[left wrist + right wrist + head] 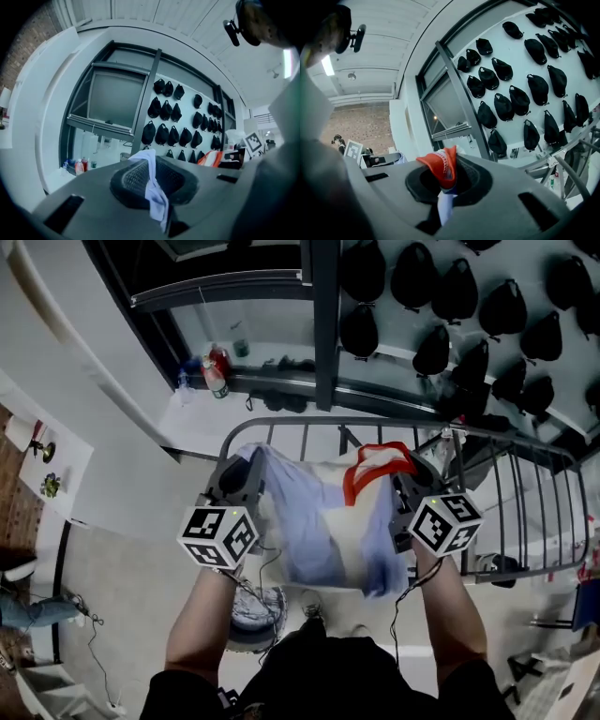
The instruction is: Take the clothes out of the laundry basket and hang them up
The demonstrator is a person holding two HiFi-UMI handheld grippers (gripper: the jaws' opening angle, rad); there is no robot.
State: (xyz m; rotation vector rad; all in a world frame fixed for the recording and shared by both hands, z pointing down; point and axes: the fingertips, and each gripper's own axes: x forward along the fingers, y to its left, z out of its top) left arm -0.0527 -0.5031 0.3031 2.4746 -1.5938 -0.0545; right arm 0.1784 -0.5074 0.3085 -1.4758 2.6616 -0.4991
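A pale blue and cream garment with a red trim hangs spread between my two grippers, in front of a grey metal drying rack. My left gripper is shut on the garment's left edge; pale blue cloth is pinched in its jaws. On the other side my right gripper is shut on the red-trimmed edge; red and white cloth sticks out of its jaws. The laundry basket is not in view.
The rack's rails run just beyond the garment and off to the right. A dark pillar rises behind, with many black caps on the white wall. Bottles stand on a ledge. A round object lies on the floor below.
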